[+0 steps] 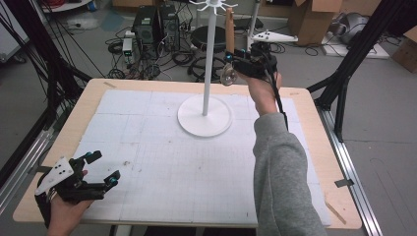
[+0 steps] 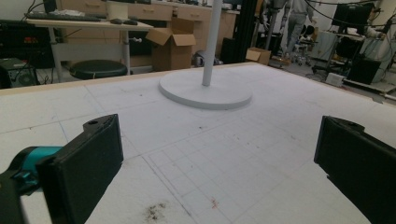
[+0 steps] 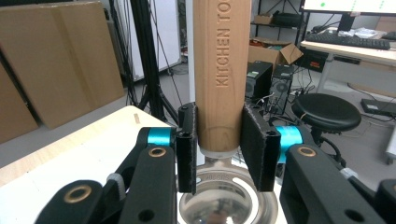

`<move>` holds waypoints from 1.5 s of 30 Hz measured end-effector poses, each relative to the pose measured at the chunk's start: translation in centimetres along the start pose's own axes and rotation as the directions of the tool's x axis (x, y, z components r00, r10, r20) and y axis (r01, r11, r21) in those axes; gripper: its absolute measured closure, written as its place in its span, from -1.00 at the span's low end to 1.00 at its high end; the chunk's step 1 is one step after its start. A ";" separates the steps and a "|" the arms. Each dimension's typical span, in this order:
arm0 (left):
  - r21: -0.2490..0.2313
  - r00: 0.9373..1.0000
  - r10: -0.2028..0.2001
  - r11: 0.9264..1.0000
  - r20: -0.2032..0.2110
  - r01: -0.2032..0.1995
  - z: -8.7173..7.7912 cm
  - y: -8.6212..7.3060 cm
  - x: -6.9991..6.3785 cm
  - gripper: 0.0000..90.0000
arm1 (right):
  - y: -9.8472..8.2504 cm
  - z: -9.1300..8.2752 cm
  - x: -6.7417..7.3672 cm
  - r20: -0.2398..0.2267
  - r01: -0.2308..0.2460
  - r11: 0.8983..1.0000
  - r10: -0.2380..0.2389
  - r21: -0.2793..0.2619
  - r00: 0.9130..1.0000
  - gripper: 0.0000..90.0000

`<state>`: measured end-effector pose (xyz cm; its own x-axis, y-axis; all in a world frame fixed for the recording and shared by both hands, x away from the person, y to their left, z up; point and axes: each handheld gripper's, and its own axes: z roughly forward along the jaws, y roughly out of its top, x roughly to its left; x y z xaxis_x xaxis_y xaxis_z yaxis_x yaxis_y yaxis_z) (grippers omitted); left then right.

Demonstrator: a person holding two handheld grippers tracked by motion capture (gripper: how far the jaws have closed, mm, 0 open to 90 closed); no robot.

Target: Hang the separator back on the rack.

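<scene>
A kitchen tool with a wooden handle [image 1: 229, 29] and a shiny metal bowl [image 1: 227, 76] hangs upright in my right gripper [image 1: 231, 58], handle up and bowl down. It is raised above the table's far edge, just right of the pole of the white hook stand [image 1: 208, 59]. In the right gripper view the pads of my right gripper [image 3: 218, 149] press on both sides of the handle [image 3: 219, 70] just above the metal bowl [image 3: 219, 205]. My left gripper [image 1: 104, 168] rests low at the table's front left corner, open with nothing between its fingers [image 2: 219, 154].
The stand's round white base [image 1: 204, 115] sits on the white gridded mat [image 1: 162, 162] at the far middle of the table; its hooks [image 1: 213, 5] spread at the top. Behind the table are a black stool [image 1: 209, 37], computer towers, cables and cardboard boxes.
</scene>
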<state>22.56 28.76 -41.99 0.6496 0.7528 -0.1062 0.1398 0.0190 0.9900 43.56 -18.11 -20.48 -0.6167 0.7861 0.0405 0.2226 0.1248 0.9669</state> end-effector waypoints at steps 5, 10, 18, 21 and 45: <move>0.000 1.000 0.002 1.000 0.001 -0.002 -0.1 0.0 0.0 -0.96 | 0.0 0.2 0.0 -0.003 -0.004 1.000 0.004 0.001 1.000 0.53; 0.000 1.000 0.004 1.000 0.000 -0.004 -0.1 0.0 0.0 -0.96 | -0.1 0.3 0.2 0.005 -0.002 1.000 0.002 -0.005 1.000 0.47; 0.002 1.000 0.005 1.000 0.000 -0.005 -0.1 0.0 0.0 -0.96 | -0.6 -0.4 0.3 -0.013 -0.006 1.000 0.006 -0.008 1.000 0.05; 0.002 1.000 0.003 1.000 -0.001 -0.003 0.0 0.0 0.0 -0.96 | -1.0 -0.9 0.3 -0.039 0.003 1.000 -0.003 -0.004 0.999 -0.09; 0.008 1.000 0.000 1.000 0.030 0.000 1.5 0.0 -0.2 -0.96 | -6.5 -4.9 1.8 -0.191 0.090 0.996 -0.090 -0.009 0.977 -0.99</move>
<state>23.57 27.63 -42.08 0.6714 0.7330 -0.1089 0.1457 0.0135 0.9892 37.29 -20.50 -25.49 -0.7672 0.6414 0.0004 0.1594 0.1902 0.9687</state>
